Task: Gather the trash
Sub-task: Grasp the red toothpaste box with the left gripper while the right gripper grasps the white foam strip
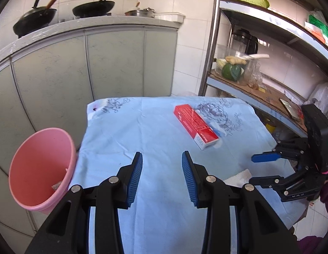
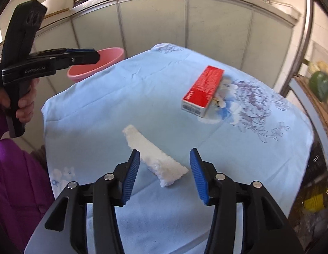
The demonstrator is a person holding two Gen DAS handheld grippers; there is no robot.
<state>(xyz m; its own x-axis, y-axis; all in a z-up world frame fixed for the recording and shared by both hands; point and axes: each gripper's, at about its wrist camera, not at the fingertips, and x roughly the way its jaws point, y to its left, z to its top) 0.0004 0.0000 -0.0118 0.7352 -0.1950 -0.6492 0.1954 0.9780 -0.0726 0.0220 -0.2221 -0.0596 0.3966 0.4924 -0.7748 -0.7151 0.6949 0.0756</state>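
Right gripper (image 2: 164,174) jaws spread, empty — white tissue wad (image 2: 153,156) lies just ahead between them, long axis slanting away to your left. Left gripper (image 1: 162,174) open too, red box (image 1: 195,126) ahead-right, pink bin (image 1: 42,169) at its left.

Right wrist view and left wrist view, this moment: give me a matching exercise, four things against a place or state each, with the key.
Things:
1. red box
2. white tissue
3. pink bucket
4. right gripper

Places or states:
A. beside the table, off the cloth
B. open, holding nothing
C. far side of the blue cloth
D. lying between open blue pads

Pairs: 1-C, 2-D, 3-A, 4-B
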